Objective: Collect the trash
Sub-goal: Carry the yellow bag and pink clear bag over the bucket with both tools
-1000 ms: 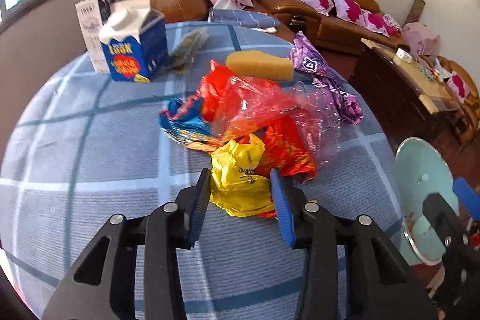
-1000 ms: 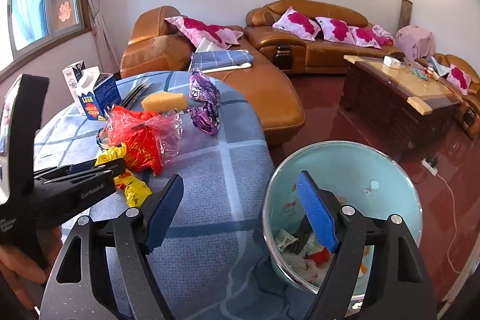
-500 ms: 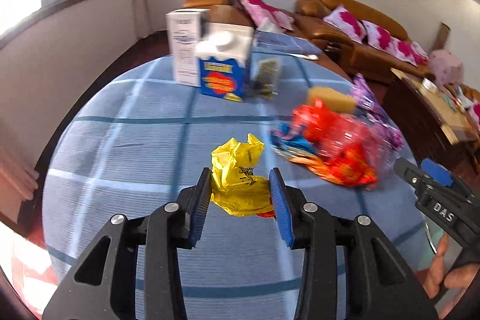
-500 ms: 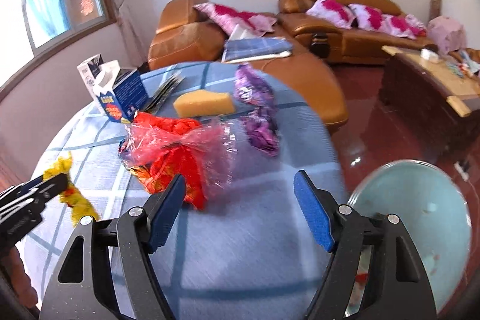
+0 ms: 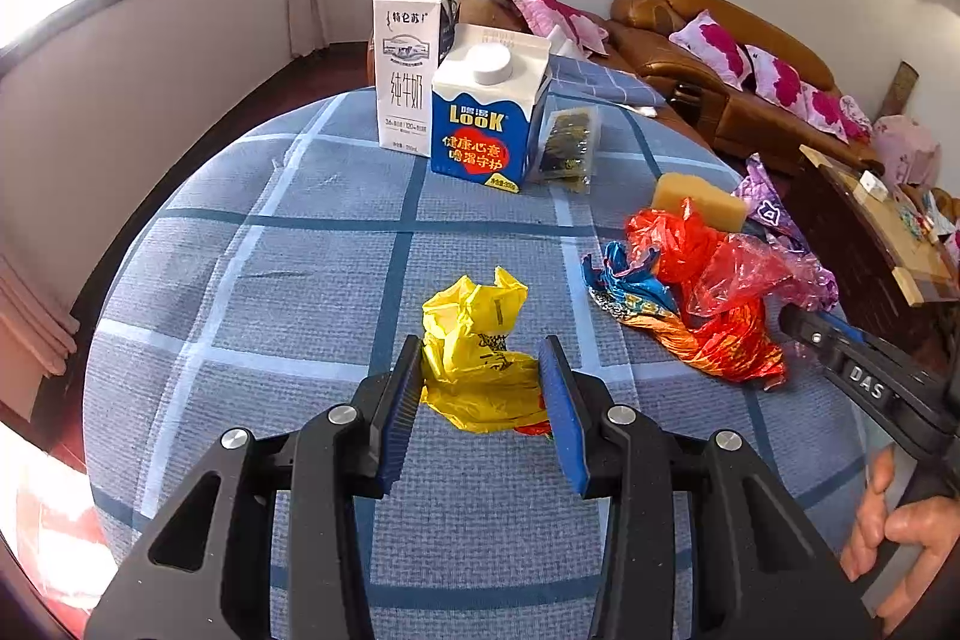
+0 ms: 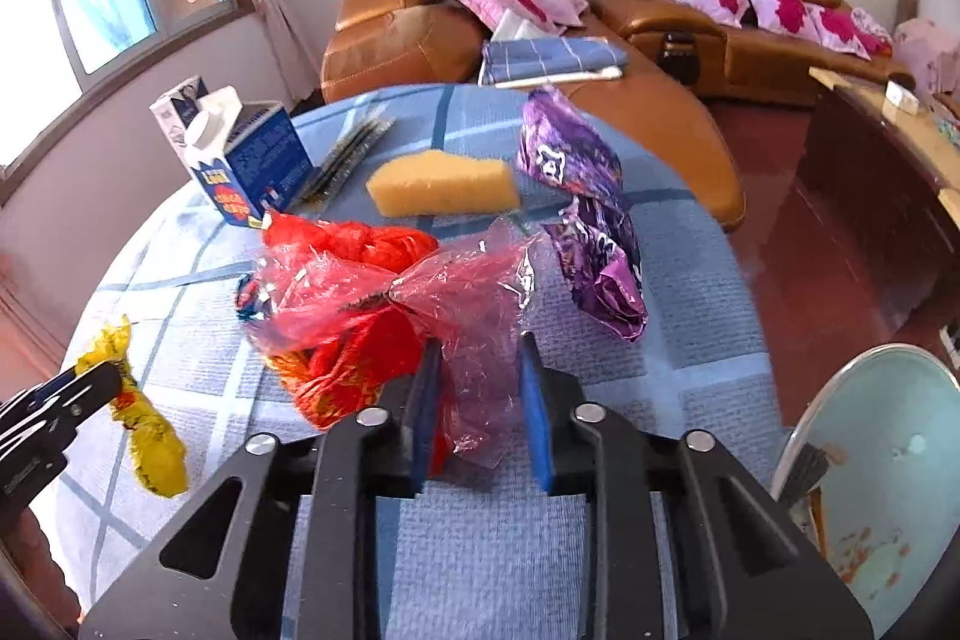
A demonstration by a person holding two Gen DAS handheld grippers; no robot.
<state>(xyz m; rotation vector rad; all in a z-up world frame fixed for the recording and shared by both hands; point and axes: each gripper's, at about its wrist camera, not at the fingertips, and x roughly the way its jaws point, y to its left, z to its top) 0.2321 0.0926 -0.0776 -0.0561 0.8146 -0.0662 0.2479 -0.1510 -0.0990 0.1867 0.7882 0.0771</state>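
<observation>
Crinkled, thin pink-and-red plastic bag on the blue checked desk — light, soft, slippery, best taken by a gathered fold. Right tool, pads just drawn in, pinching its near loose tail. Left tool clamped on a crumpled yellow plastic wrapper, equally light, held above the desk — pale green bin at the right edge.

Left hand-held gripper clamps yellow wrapper above blue checked tablecloth.

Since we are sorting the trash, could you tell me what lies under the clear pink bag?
Under the clear pink bag a red-orange wrapper and a blue wrapper's edge show; anything deeper is covered.
</observation>
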